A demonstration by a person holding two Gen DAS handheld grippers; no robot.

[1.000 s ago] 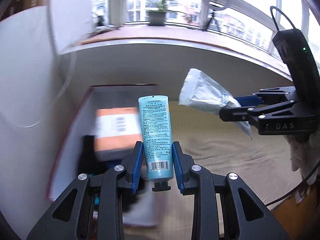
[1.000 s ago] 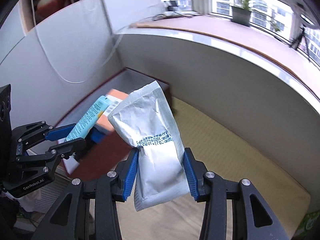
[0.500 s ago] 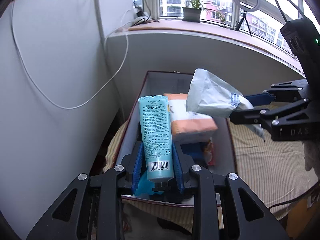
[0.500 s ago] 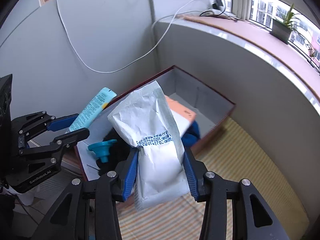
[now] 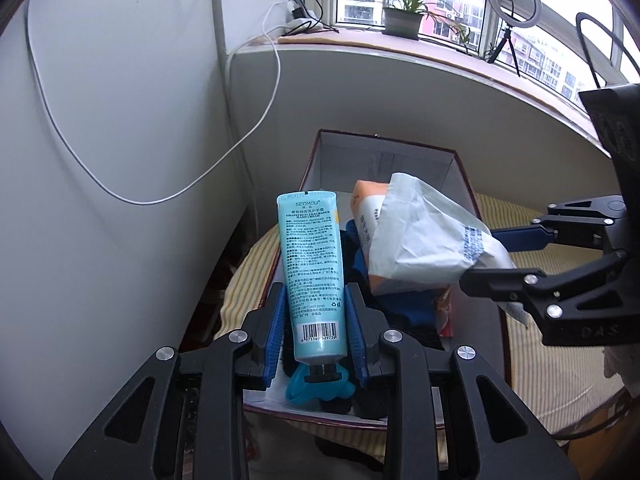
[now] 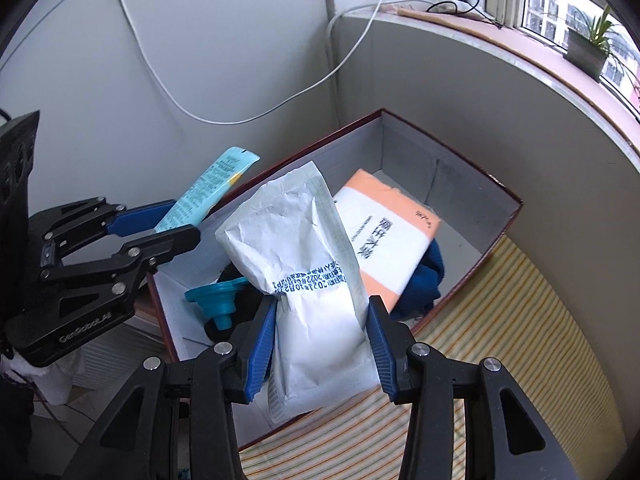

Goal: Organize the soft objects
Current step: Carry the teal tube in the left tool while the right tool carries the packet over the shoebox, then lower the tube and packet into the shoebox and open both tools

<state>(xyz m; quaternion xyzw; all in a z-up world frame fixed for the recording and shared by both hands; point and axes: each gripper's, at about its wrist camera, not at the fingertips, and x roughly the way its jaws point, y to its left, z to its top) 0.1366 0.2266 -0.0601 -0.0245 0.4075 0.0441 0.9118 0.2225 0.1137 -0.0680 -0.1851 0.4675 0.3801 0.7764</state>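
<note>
My left gripper [image 5: 315,312] is shut on a light-blue hand-cream tube [image 5: 312,276] that stands upright with its cap end down. My right gripper [image 6: 322,332] is shut on a crumpled white pouch [image 6: 308,280] with blue print. Both hang over the near end of an open box [image 6: 472,184] with dark red sides and a pale inside. In the box lie an orange-and-white tissue pack [image 6: 388,240], a dark blue cloth [image 6: 424,284] and a teal funnel-shaped piece [image 6: 218,300]. In the left wrist view the right gripper [image 5: 496,256] comes in from the right with the pouch [image 5: 424,240].
The box stands on a yellow striped cloth [image 6: 520,340] in a corner between grey walls. A white cable [image 6: 248,116] hangs along the wall. A windowsill above carries a potted plant [image 5: 404,20] and a ring light [image 5: 514,0].
Both grippers have swung left toward the corner with their loads. The box, blurred and off to the left one second ago, now sits directly below and ahead. Neither grip has changed.
</note>
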